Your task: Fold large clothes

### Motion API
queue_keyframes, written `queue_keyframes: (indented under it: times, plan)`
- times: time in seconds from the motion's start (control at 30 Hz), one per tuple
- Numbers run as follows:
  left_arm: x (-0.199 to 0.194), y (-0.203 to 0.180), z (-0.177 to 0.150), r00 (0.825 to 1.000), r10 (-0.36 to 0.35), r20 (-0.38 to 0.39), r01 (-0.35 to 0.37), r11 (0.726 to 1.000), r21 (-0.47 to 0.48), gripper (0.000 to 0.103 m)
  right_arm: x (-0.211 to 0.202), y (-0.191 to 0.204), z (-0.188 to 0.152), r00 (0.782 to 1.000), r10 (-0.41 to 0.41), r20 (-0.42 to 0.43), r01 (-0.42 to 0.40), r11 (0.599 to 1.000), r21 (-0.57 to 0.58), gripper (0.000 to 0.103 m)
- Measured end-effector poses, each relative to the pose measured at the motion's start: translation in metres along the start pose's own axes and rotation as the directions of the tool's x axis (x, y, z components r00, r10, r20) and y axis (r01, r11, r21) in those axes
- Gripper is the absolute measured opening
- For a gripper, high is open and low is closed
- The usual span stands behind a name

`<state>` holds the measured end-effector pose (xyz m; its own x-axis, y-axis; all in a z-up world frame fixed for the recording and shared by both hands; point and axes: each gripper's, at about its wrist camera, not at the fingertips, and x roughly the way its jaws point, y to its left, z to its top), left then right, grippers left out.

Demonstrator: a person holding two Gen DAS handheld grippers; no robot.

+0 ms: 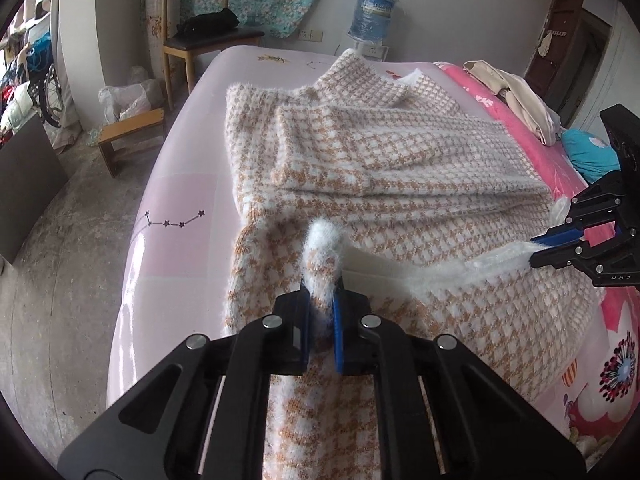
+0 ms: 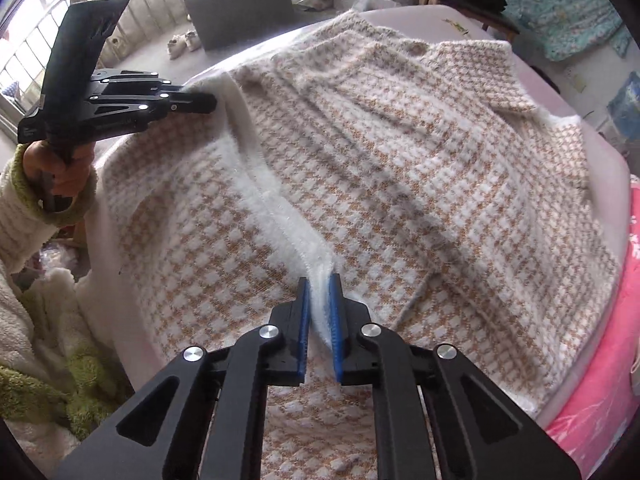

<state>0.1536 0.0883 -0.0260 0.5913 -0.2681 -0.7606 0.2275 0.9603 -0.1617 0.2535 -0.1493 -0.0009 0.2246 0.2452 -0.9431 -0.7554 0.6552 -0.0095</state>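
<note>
Left wrist view: our left gripper [image 1: 320, 300] pinches the fuzzy hem of the houndstooth sweater [image 1: 380, 160], which lies half-folded across the bed [image 1: 180, 200]. Right wrist view: our right gripper [image 2: 319, 300] clamps the white edge nearby. We judge an uneven lift could undo the tucked sleeves.

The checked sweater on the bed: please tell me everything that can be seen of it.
The sweater is a fluffy knit in a small tan-and-white check, with plain white fuzzy edging. It lies spread over the pink bed sheet, one sleeve folded across the body and the collar at the far end. The near edge is lifted at two places: the left hand-held gripper is shut on a bunched fold, and the right hand-held gripper is shut on the white edging.
</note>
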Motion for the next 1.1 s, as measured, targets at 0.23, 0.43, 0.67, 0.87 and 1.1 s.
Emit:
queue_keyframes:
  times: [0.23, 0.43, 0.67, 0.87, 1.1]
  plan:
    - [-0.02, 0.002, 0.028, 0.991, 0.04, 0.124, -0.04, 0.999, -0.001, 0.007, -0.035, 0.007, 0.012, 0.977, -0.182, 0.11, 0.186, 0.982, -0.03, 0.008]
    - [0.026, 0.015, 0.027, 0.997, 0.063, 0.036, -0.061, 0.997, -0.04, 0.007, 0.025, -0.021, 0.023, 0.977, -0.207, 0.061, 0.209, 0.977, -0.031, 0.007]
    - [0.036, 0.018, 0.02, 0.997, 0.073, 0.006, -0.073, 0.996, -0.049, 0.008, 0.011, -0.043, 0.011, 0.985, -0.14, 0.103, 0.132, 0.988, 0.086, 0.026]
    - [0.036, 0.017, 0.017, 0.996, 0.084, 0.015, -0.083, 0.995, -0.047, 0.008, -0.066, -0.119, -0.062, 0.958, -0.203, 0.204, 0.089, 0.884, 0.459, 0.05]
    - [0.036, 0.015, 0.017, 0.995, 0.097, 0.019, -0.096, 0.994, -0.042, 0.008, -0.039, -0.146, -0.137, 0.969, -0.207, 0.136, 0.07, 0.755, 0.652, 0.051]
